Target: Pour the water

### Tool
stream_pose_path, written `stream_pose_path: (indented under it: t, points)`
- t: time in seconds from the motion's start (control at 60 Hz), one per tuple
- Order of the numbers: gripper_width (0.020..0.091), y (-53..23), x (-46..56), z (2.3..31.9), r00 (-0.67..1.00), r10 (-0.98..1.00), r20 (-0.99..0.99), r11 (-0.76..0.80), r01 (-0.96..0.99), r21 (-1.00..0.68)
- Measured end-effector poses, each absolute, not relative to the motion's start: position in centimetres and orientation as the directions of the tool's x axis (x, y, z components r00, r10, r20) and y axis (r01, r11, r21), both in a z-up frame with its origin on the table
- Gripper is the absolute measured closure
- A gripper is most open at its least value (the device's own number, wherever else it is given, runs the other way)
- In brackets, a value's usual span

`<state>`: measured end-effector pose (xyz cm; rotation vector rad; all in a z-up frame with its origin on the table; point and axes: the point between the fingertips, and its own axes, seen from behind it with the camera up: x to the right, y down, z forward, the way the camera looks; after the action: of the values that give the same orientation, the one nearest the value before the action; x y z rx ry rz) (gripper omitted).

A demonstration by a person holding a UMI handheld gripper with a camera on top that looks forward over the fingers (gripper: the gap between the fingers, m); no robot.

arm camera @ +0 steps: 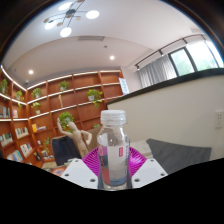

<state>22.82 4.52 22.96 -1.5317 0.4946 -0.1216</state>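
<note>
A clear plastic water bottle (pixel 113 150) with a white cap and a red-and-white label stands upright between my fingers, lifted well above the room's furniture. My gripper (pixel 113 165) is shut on the bottle, and the magenta pads (pixel 94 160) press against its sides at label height. The bottle's base is hidden by the gripper body below. No cup or other vessel shows in the gripper view.
Beyond the bottle, a wooden bookshelf wall (pixel 55 100) with plants curves round the back left. A white partition wall (pixel 180 110) rises to the right, with windows and curtains (pixel 170 68) above it. A dark cushion (pixel 180 153) lies right of the fingers.
</note>
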Motion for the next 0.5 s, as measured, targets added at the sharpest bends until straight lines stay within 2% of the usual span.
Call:
stream_pose_path:
  t: [0.017, 0.033, 0.067, 0.2, 0.217, 0.233, 0.35, 0.5]
  points:
    - [0.0741, 4.1, 23.8, 22.6, 0.894, -0.403, -0.194, 0.048, -0.191, -0.98]
    - [0.074, 2.9, 23.9, 23.7, 0.888, -0.428, -0.167, 0.03, -0.17, -0.985]
    - [0.074, 2.6, 25.4, 22.8, 0.88, -0.458, -0.123, 0.005, -0.136, -0.991]
    - [0.0742, 3.3, 31.2, 17.5, 0.853, -0.519, -0.062, -0.062, -0.11, -0.992]
    - [0.0743, 3.8, 32.9, 15.7, 0.849, -0.526, -0.051, -0.065, -0.099, -0.993]
    - [0.0743, 3.0, 31.3, 17.5, 0.841, -0.54, -0.037, -0.085, -0.098, -0.992]
    - [0.074, 3.1, 34.6, 13.8, 0.806, -0.592, 0.021, -0.135, -0.074, -0.988]
    - [0.0727, 4.7, 34.8, 11.9, 0.818, -0.575, -0.017, -0.114, -0.101, -0.988]
